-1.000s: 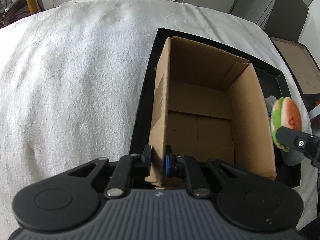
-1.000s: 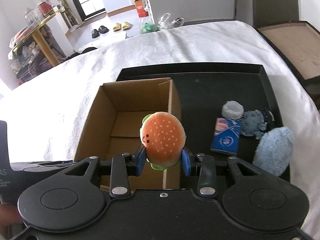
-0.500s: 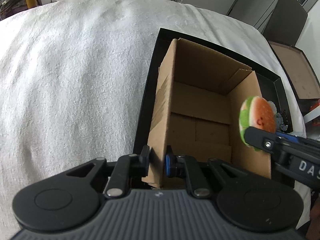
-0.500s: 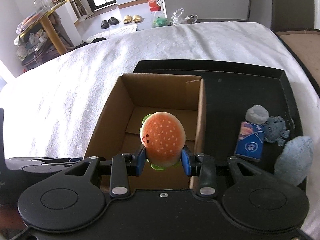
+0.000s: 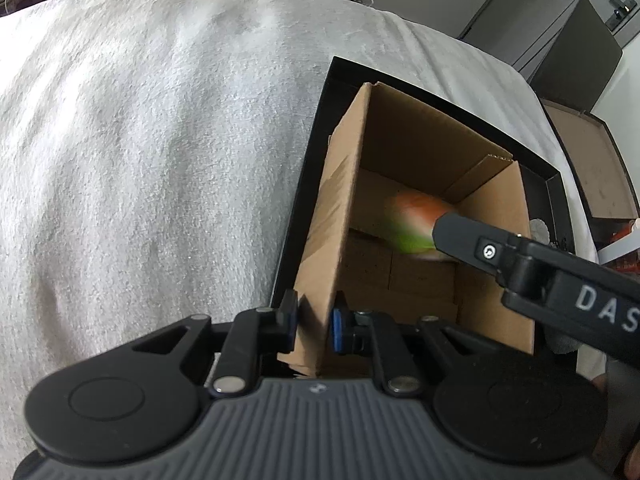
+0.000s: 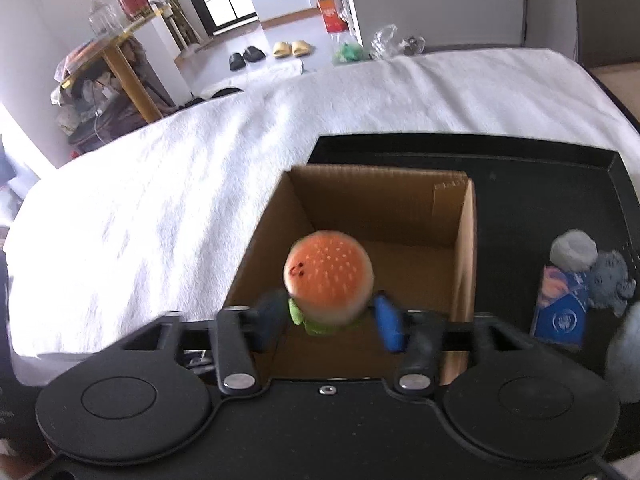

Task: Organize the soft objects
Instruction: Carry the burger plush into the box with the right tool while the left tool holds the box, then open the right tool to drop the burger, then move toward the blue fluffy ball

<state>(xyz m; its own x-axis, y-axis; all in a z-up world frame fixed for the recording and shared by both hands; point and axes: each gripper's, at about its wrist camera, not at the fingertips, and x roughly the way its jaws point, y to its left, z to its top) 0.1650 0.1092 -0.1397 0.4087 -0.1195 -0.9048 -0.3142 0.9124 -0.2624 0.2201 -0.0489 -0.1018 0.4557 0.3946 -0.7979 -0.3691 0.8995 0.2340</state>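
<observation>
An open cardboard box (image 5: 404,184) (image 6: 384,204) stands in a black tray (image 6: 520,184). My left gripper (image 5: 314,320) is shut on the box's near left wall. My right gripper (image 6: 330,320) is over the box with its jaws apart. A plush hamburger (image 6: 329,276), orange bun over green lettuce, sits between the fingers with gaps on both sides. In the left wrist view the hamburger (image 5: 412,222) is a blur inside the box opening, just ahead of the right gripper's finger (image 5: 472,240).
On the tray right of the box lie a blue packet (image 6: 562,312), a grey round plush (image 6: 572,250), a grey-blue plush (image 6: 610,282) and a fluffy light blue plush (image 6: 626,344). A white blanket (image 5: 160,140) covers the bed around the tray (image 5: 320,128).
My right gripper moved left over the box and its jaws spread off the hamburger, which is blurred and dropping. My left gripper kept its hold on the box wall.
</observation>
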